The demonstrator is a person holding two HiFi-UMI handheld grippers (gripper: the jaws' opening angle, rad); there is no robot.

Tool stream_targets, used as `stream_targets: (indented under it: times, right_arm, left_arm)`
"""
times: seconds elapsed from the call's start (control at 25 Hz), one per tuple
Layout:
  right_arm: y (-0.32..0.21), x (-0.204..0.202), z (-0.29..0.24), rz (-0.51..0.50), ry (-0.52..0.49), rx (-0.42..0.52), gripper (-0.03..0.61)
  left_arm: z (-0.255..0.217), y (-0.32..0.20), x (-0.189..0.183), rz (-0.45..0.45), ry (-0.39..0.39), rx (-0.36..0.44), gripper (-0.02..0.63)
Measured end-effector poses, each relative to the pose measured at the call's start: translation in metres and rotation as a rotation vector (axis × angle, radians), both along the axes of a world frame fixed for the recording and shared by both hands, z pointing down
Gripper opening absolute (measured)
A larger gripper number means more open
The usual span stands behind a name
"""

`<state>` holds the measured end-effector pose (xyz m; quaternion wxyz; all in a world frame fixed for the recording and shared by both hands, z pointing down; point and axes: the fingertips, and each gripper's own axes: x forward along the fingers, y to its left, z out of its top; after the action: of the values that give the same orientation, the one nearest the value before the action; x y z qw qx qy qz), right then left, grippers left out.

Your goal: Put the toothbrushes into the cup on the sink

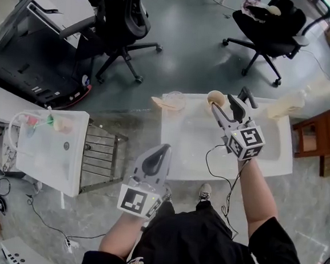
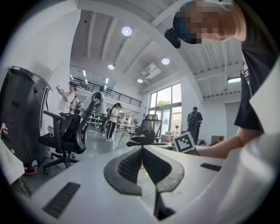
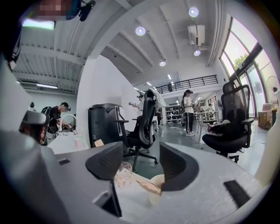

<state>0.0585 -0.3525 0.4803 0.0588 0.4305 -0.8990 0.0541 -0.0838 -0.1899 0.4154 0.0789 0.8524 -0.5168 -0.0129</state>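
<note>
A beige cup stands at the far edge of a white table; it shows low between my right jaws. My right gripper hovers just over that cup, open, with nothing between its pads. Left of it stands a clear cup, and a peach-coloured piece lies against it; whether that is a toothbrush I cannot tell. My left gripper is shut and empty, held above the table's near-left corner. A white sink with pink and green items is at the far left.
A metal rack stands between the sink and the table. Black office chairs are on the floor beyond. A black cabinet is at the upper left, and a wooden stool is at the right. A cable crosses the table.
</note>
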Motion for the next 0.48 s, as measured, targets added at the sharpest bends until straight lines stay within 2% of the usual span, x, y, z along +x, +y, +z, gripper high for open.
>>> stream_targets:
  times: [0.2,0.32,0.36,0.48]
  right_arm:
    - [0.027,-0.004,-0.038,0.010,-0.033,0.068,0.257]
    - [0.050,-0.008,-0.062,0.013,-0.045,0.107,0.222]
    - [0.058,-0.010,-0.070,0.011,-0.048,0.118,0.196]
    - [0.084,-0.019,-0.092,0.009,-0.055,0.152,0.020]
  left_arm:
    - [-0.009,0.011,-0.005,0.018,0.003,0.031,0.006]
    - [-0.015,0.018,-0.010,0.035,0.011,0.047,0.006]
    - [-0.018,0.020,-0.013,0.041,0.015,0.052,0.006]
    - [-0.025,0.025,-0.021,0.063,0.026,0.067,0.006]
